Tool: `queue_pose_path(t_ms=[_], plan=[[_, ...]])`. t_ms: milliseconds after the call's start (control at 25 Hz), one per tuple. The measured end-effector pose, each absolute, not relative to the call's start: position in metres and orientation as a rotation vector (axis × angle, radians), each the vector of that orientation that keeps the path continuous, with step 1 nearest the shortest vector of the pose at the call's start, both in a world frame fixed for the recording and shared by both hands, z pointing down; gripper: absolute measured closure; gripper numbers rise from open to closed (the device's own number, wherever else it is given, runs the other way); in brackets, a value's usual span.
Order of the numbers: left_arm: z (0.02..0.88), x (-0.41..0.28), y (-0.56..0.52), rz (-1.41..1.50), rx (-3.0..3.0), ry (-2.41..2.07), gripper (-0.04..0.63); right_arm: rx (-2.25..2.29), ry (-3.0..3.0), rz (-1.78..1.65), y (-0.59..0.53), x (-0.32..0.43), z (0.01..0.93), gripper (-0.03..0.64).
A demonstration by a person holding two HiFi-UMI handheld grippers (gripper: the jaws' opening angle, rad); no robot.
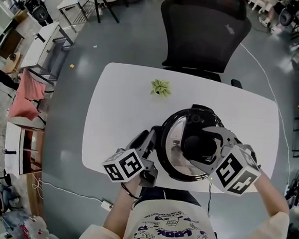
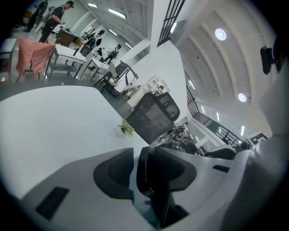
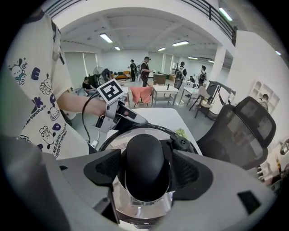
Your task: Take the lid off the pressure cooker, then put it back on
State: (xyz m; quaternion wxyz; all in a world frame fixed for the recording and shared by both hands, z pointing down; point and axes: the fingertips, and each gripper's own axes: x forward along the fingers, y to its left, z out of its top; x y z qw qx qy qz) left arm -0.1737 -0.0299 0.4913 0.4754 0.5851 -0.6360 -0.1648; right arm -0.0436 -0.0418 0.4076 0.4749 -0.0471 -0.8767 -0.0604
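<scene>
A steel pressure cooker with its lid (image 1: 174, 144) on stands near the front edge of a white table (image 1: 120, 98). My right gripper (image 1: 203, 145) comes from the right, and its jaws are shut on the lid's black knob (image 1: 195, 145). In the right gripper view both pads (image 3: 104, 168) flank that knob (image 3: 144, 164) above the shiny lid (image 3: 142, 210). My left gripper (image 1: 150, 139) is at the cooker's left side. In the left gripper view the cooker's black side handle (image 2: 160, 176) lies between the jaws of the left gripper (image 2: 142, 169), with a thin gap at the left pad.
A small green plant (image 1: 161, 87) sits on the table beyond the cooker. A black office chair (image 1: 205, 33) stands at the far side. A black valve (image 3: 183, 143) sits on the lid's far rim. Desks and people fill the room behind.
</scene>
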Motion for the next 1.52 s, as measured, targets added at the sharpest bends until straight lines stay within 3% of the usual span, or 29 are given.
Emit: queue_pose_path(t_ms=[320, 520, 1520], plan=[[0.490, -0.172, -0.030, -0.422, 1.436, -1.540, 0.465, -0.209, -2.010, -0.112, -0.041, -0.037, 0.425, 0.267], [0.492, -0.172, -0.031, -0.433, 1.430, -1.538, 0.468, -0.226, -1.949, -0.052, -0.039, -0.037, 0.429, 0.311], [0.492, -0.174, -0.029, -0.437, 1.396, -1.603, 0.472, -0.216, -1.858, -0.076, -0.039, -0.039, 0.432, 0.319]])
